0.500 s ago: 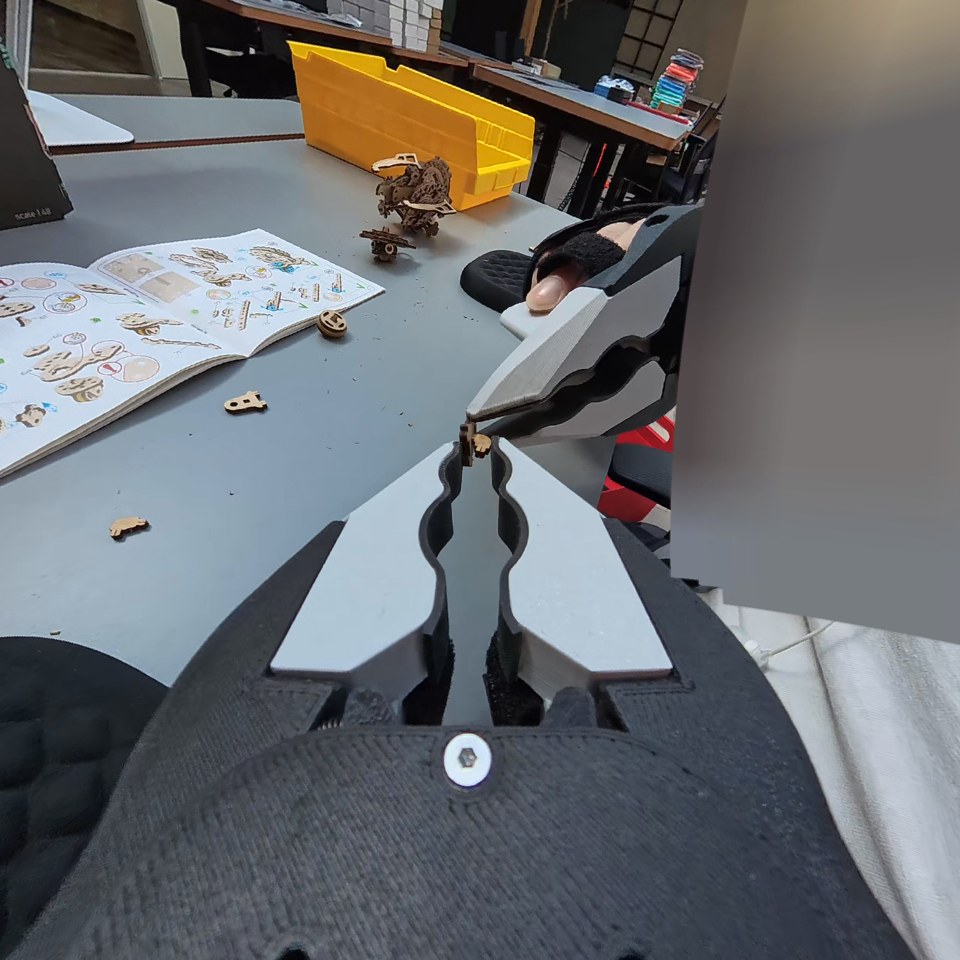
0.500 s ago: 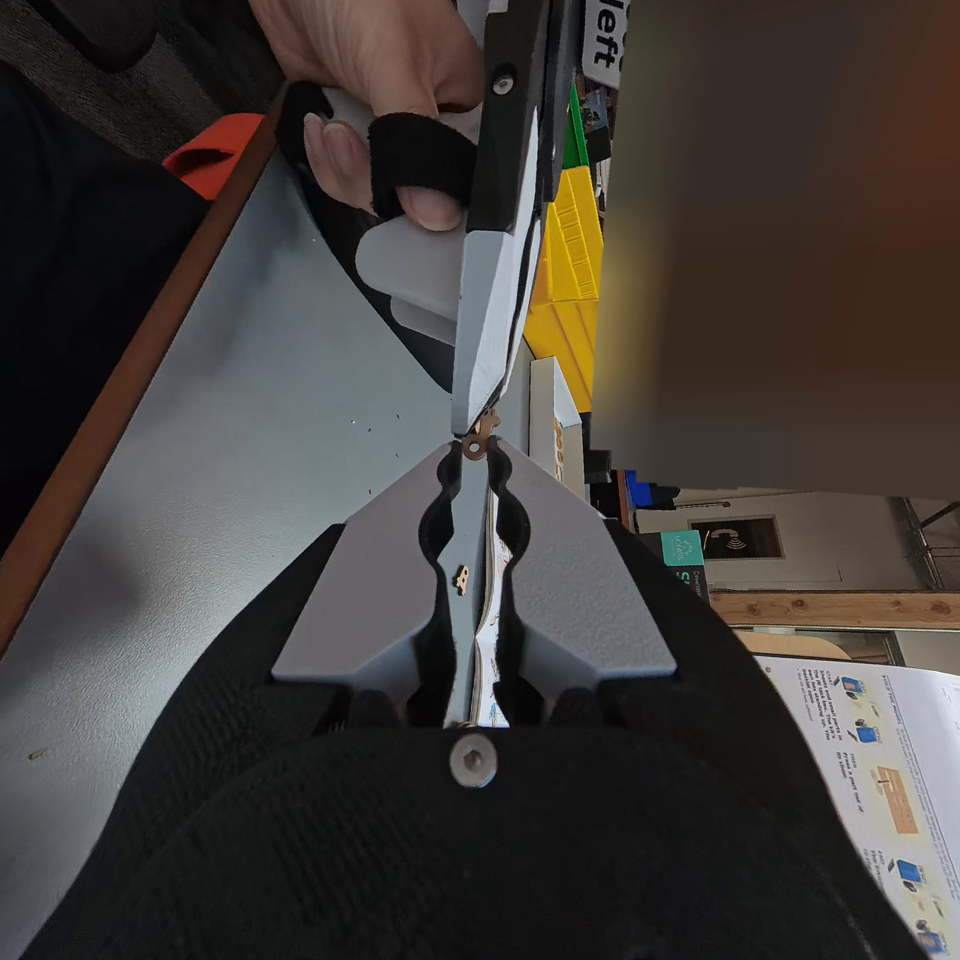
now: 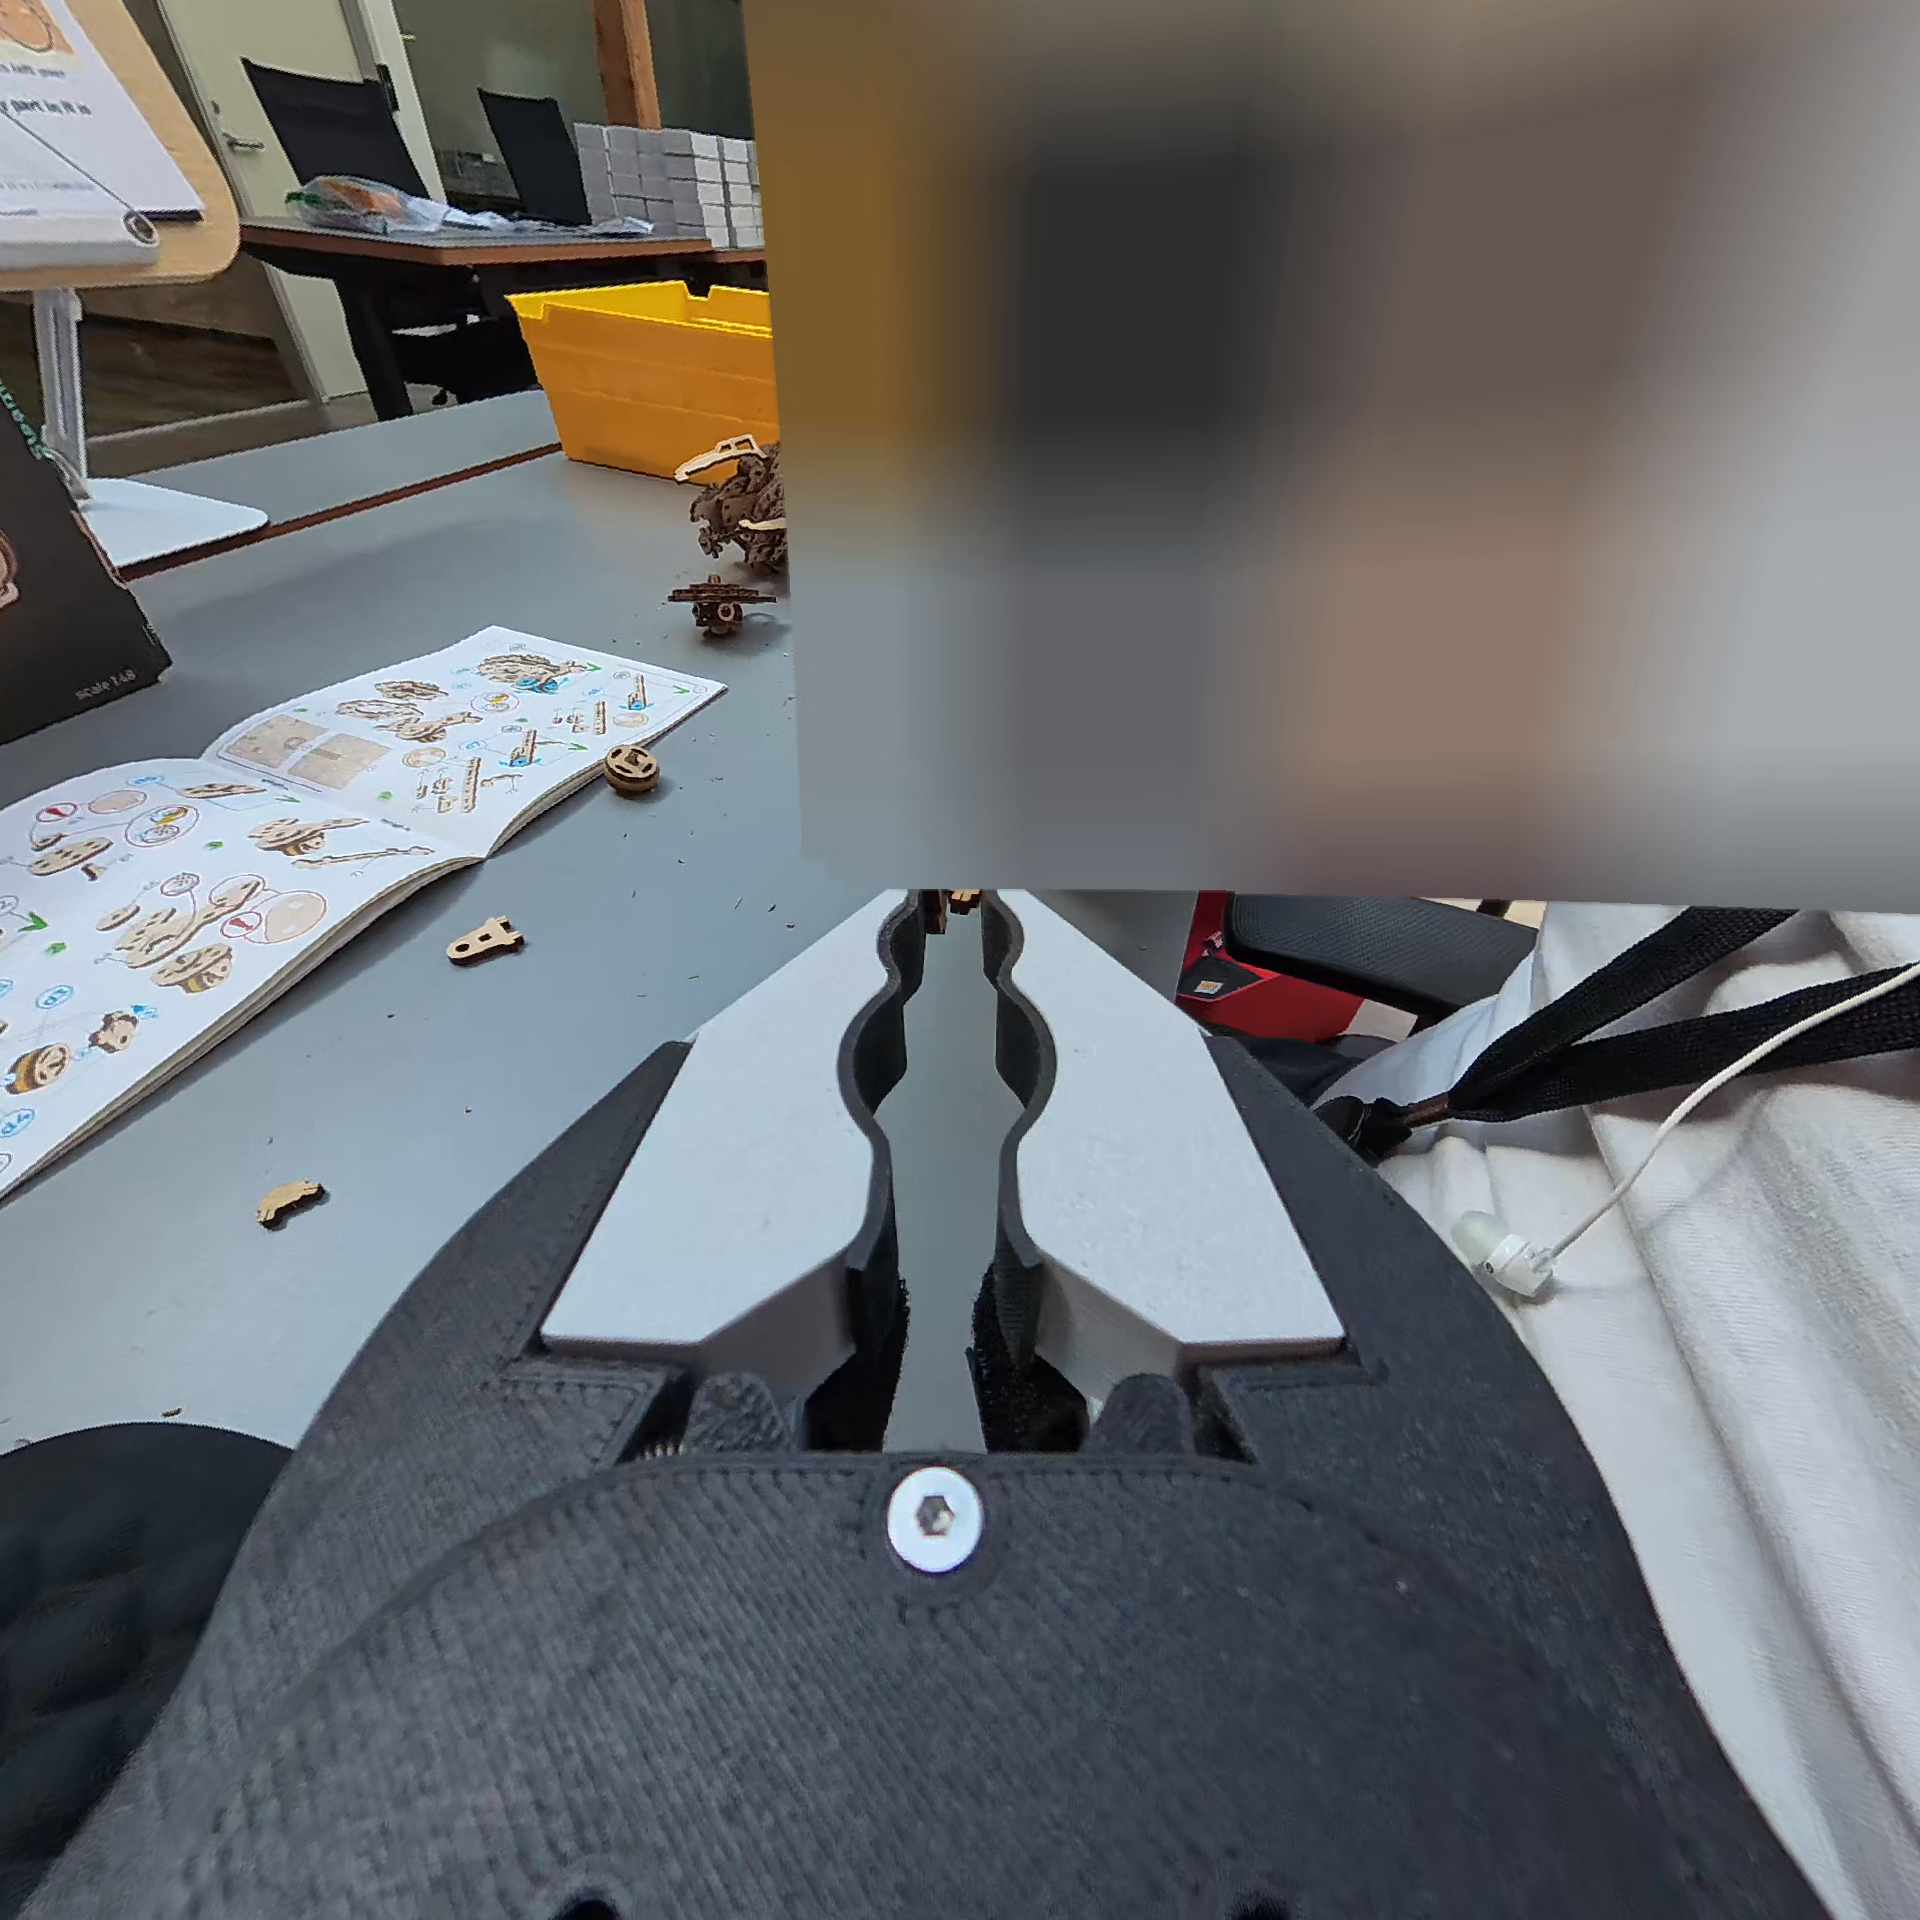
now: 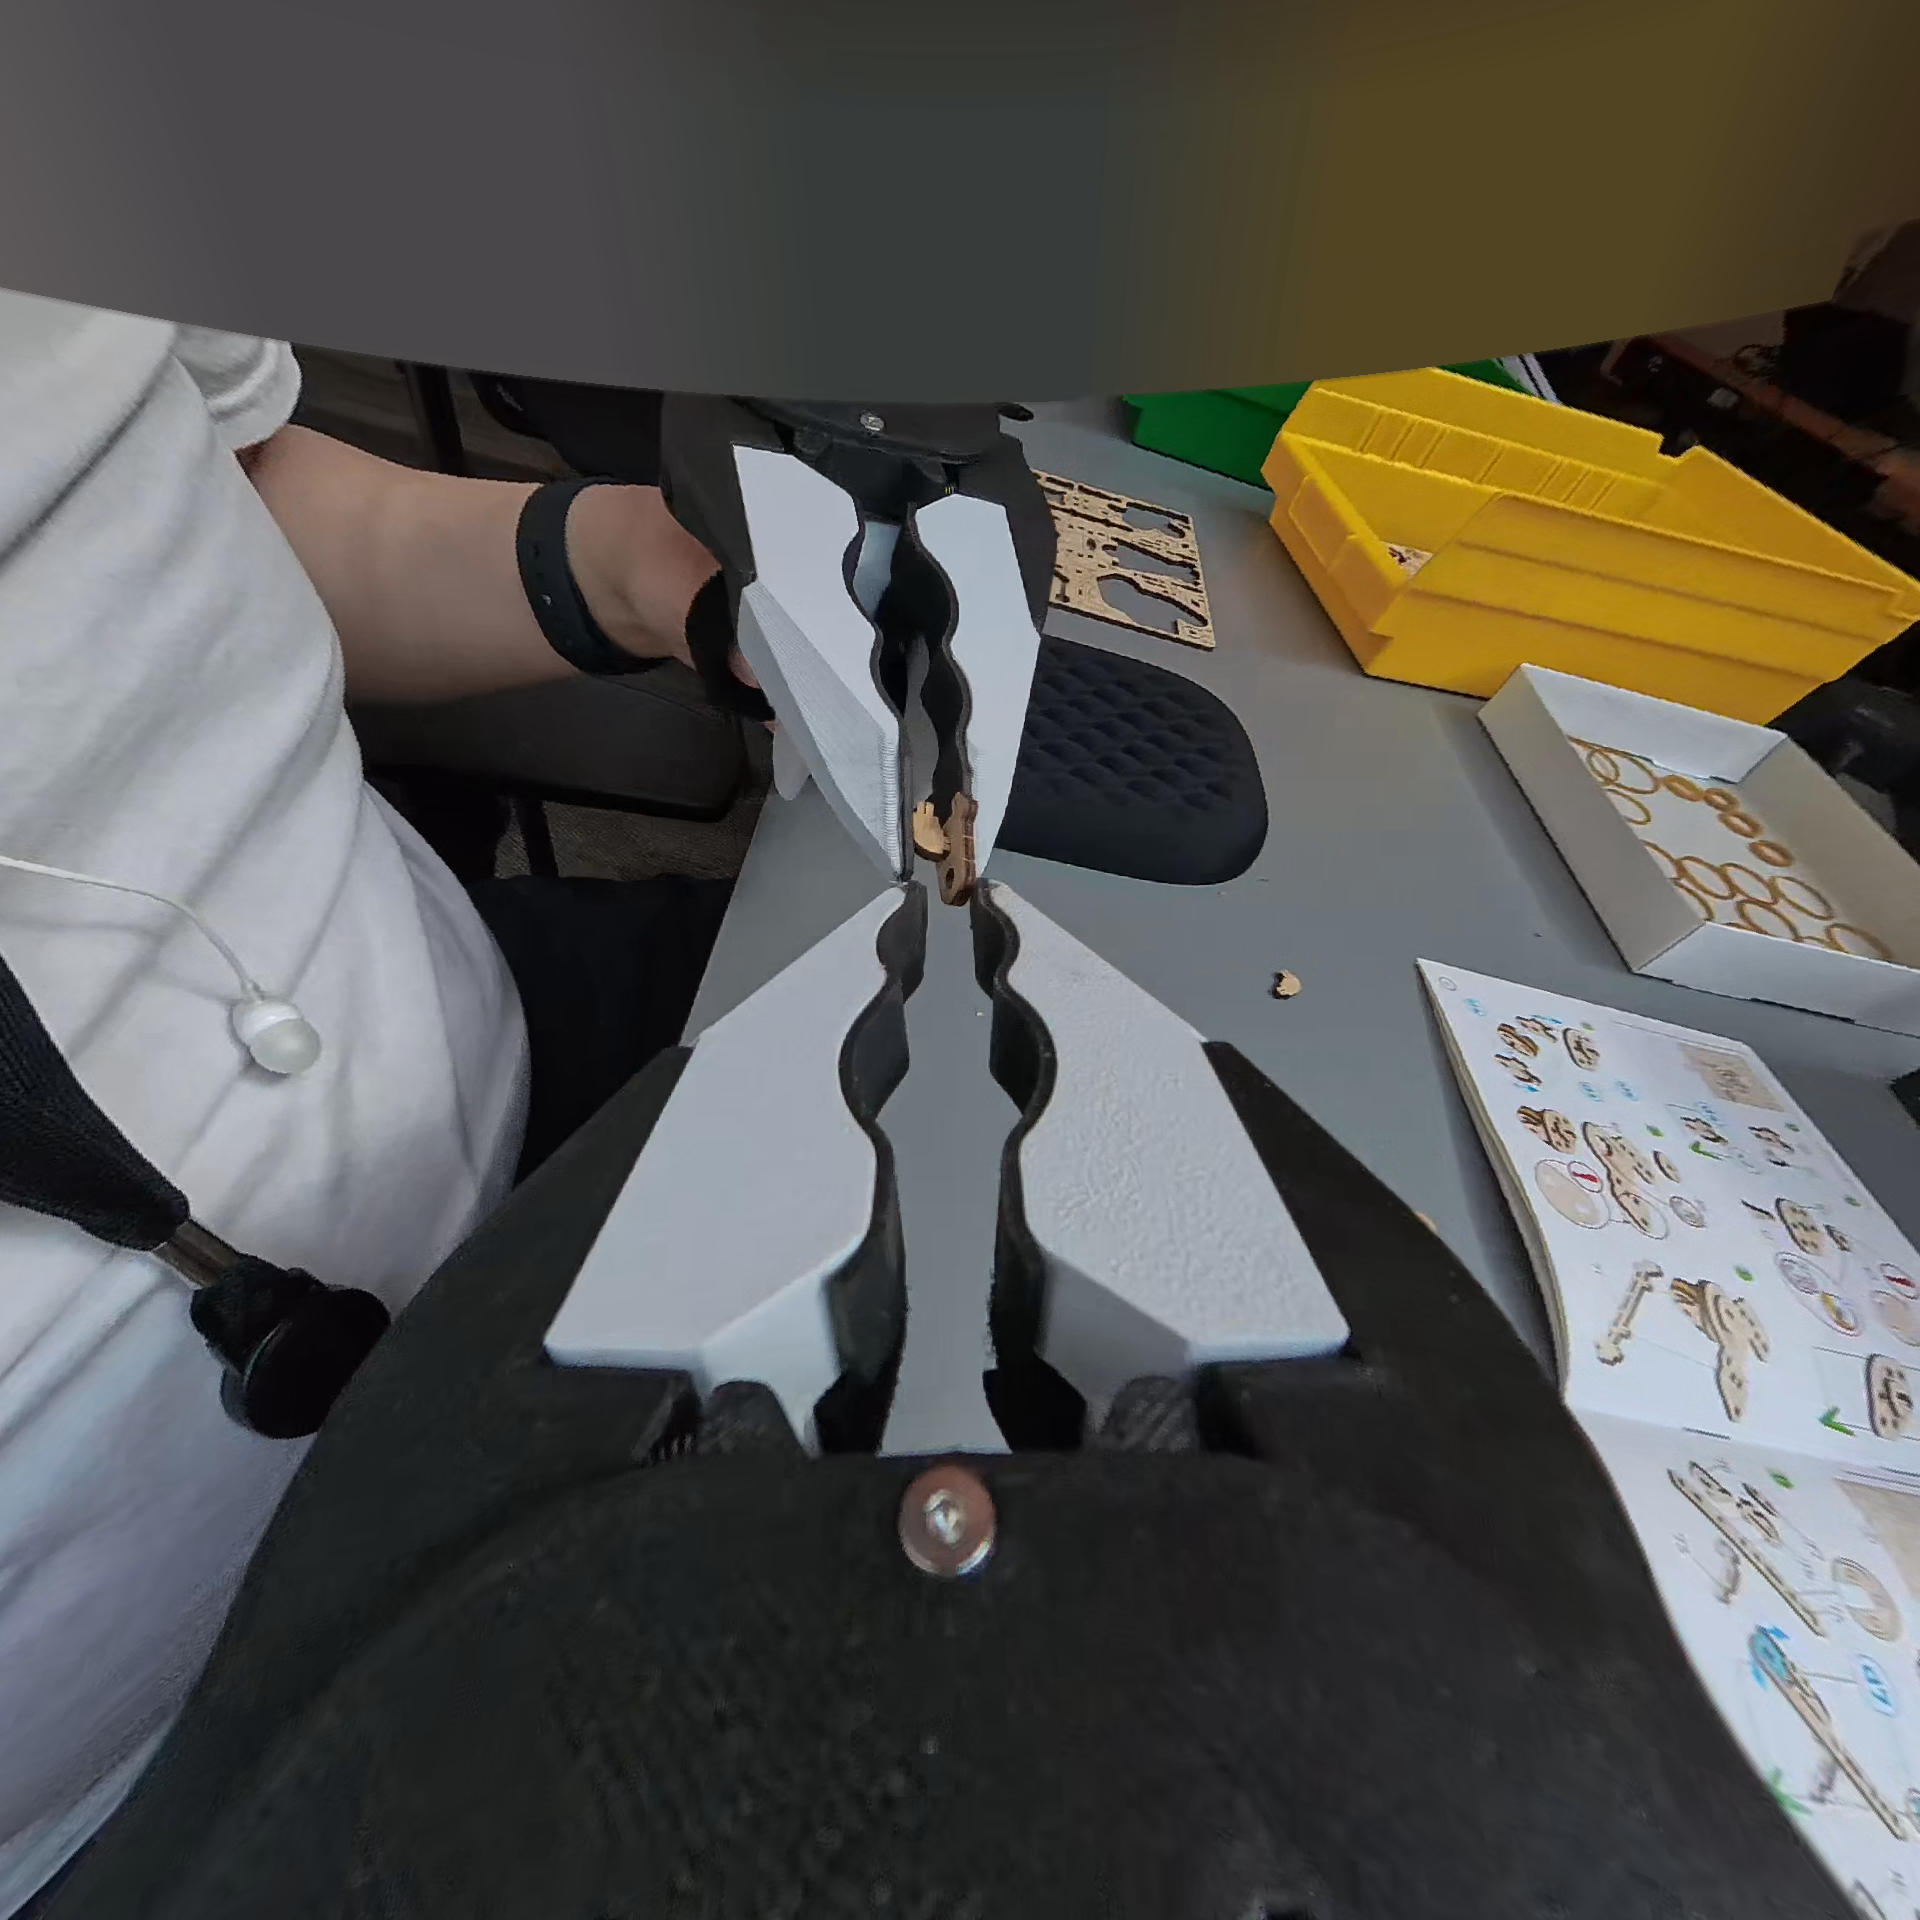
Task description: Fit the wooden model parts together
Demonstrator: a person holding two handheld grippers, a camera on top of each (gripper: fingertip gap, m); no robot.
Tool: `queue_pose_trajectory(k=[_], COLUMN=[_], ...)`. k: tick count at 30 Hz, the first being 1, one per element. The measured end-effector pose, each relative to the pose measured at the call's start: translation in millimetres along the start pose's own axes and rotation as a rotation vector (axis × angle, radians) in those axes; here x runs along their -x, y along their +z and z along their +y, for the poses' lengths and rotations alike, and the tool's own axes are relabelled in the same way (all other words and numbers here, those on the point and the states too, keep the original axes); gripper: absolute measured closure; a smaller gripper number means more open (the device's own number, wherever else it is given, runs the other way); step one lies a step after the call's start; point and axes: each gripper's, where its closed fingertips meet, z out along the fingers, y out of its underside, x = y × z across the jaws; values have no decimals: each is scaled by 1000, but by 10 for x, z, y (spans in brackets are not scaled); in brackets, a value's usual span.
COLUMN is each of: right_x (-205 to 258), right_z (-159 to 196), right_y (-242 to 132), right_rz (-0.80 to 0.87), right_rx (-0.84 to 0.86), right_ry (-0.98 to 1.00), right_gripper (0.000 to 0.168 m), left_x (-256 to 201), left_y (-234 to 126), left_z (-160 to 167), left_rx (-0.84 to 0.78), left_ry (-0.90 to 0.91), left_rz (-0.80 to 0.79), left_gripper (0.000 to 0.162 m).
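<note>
My left gripper (image 3: 953, 906) is shut on a small wooden part (image 3: 940, 914) pinched at its tips, held in the air off the near edge of the grey table (image 3: 416, 1143). In the right wrist view the left gripper (image 4: 940, 847) points down from above, and the tan wooden part (image 4: 954, 857) sticks out below its tips. My right gripper (image 4: 948, 896) meets it tip to tip. Its jaws are narrow and close on the part's lower end. In the left wrist view a blurred patch hides the right gripper.
An open instruction booklet (image 3: 312, 831) lies on the table, with loose wooden pieces (image 3: 483, 940) beside it. A half-built wooden model (image 3: 743, 509) and a yellow bin (image 4: 1558, 551) stand farther back. A white tray (image 4: 1642, 748) of rings, a cut-out sheet (image 4: 1127, 566) and a black pad (image 4: 1132, 769) are near. Only a small space, under 4 cm, lies between the two pairs of fingers.
Both grippers have turned while staying tip to tip with the wooden part between them. The right wrist view has rolled level, so the left gripper now faces it squarely. The left wrist view has tilted up.
</note>
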Motion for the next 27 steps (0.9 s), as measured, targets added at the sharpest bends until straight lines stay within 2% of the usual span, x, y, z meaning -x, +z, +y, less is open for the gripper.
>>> queue_pose_trajectory(k=[5, 8, 13, 16, 20, 27], right_x=[25, -50, -203, -222, -259, -276], right_z=[10, -30, -93, -106, -114, -136], right_y=[-26, -54, -119, -99, -63, -49], right_rz=[-62, 24, 289, 385, 459, 492], right_rx=[-39, -62, -35, -6, -8, -46], right_ry=[119, 41, -246, -358, -388, -345], right_gripper=[165, 165, 165, 165, 165, 165], left_x=[-30, 30, 73, 104, 80, 188], left_y=[19, 28, 8, 2, -7, -14], left_z=[45, 62, 71, -13, -156, -189], left_rx=[28, 37, 24, -52, -173, -254], left_ry=[5, -42, -251, -428, -602, -616], left_rz=[20, 1, 45, 90, 210, 155], left_gripper=[151, 136, 143, 146, 145, 161])
